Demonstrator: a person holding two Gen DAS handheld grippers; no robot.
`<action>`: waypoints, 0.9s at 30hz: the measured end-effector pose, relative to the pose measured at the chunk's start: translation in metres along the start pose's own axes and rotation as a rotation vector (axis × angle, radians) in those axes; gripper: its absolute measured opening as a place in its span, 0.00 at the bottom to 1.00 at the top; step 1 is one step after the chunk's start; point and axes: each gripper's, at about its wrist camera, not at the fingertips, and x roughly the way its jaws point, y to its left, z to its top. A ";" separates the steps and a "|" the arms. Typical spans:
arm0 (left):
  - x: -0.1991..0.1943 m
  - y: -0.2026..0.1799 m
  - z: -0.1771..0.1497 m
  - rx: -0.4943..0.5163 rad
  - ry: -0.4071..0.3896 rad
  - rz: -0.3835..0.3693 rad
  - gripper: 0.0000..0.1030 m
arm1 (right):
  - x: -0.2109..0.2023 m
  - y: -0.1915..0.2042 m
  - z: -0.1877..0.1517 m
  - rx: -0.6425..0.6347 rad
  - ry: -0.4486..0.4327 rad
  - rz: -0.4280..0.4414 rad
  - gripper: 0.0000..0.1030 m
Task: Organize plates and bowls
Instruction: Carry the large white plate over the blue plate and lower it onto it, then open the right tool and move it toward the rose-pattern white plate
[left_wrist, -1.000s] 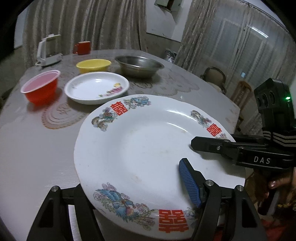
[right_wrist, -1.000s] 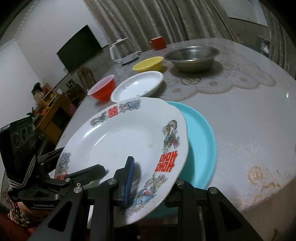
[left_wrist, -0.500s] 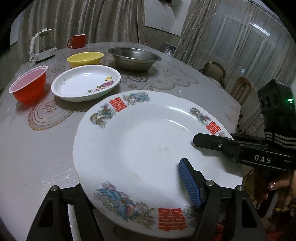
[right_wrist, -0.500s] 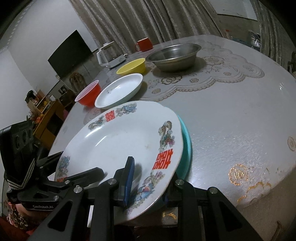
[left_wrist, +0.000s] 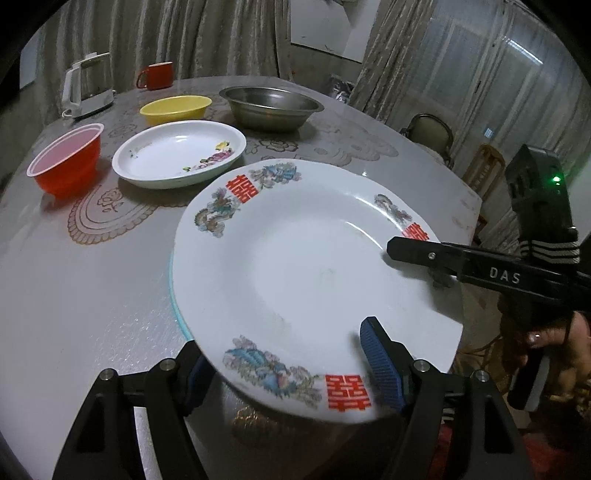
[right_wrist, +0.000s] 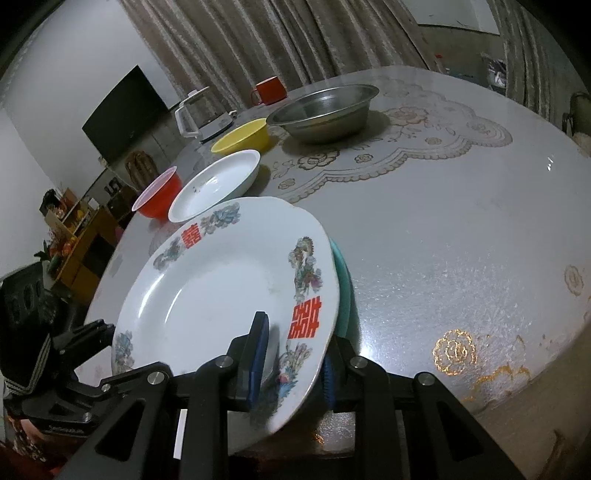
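Note:
A large white plate with red characters and bird motifs (left_wrist: 306, 266) (right_wrist: 221, 291) lies over a teal plate, of which only a thin edge shows (left_wrist: 172, 284) (right_wrist: 341, 284). My left gripper (left_wrist: 291, 365) has its jaws wide, one finger under the plate's left rim and one blue pad (left_wrist: 380, 365) over the right rim. My right gripper (right_wrist: 291, 358) is shut on the plate's near rim, and its finger (left_wrist: 424, 253) shows over the plate in the left wrist view.
Further back on the round table (left_wrist: 92, 295) stand a white oval dish (left_wrist: 177, 153), a red bowl (left_wrist: 68, 164), a yellow bowl (left_wrist: 175, 107), a steel bowl (left_wrist: 269, 107), a red mug (left_wrist: 157, 75) and a white kettle (left_wrist: 86, 90). Chairs (left_wrist: 432, 133) stand at the right.
The decorated plate has moved over the teal plate and come down, so that only a teal sliver shows. Both grippers travelled with it.

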 end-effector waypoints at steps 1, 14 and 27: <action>-0.001 -0.001 0.000 0.004 0.000 0.004 0.72 | 0.000 0.000 0.000 0.000 -0.001 0.000 0.24; -0.023 0.009 -0.008 -0.031 -0.048 0.041 0.68 | -0.004 -0.003 -0.001 0.037 -0.004 0.021 0.26; -0.018 0.026 -0.010 -0.094 -0.046 0.048 0.65 | -0.010 -0.003 -0.001 0.046 -0.002 0.014 0.26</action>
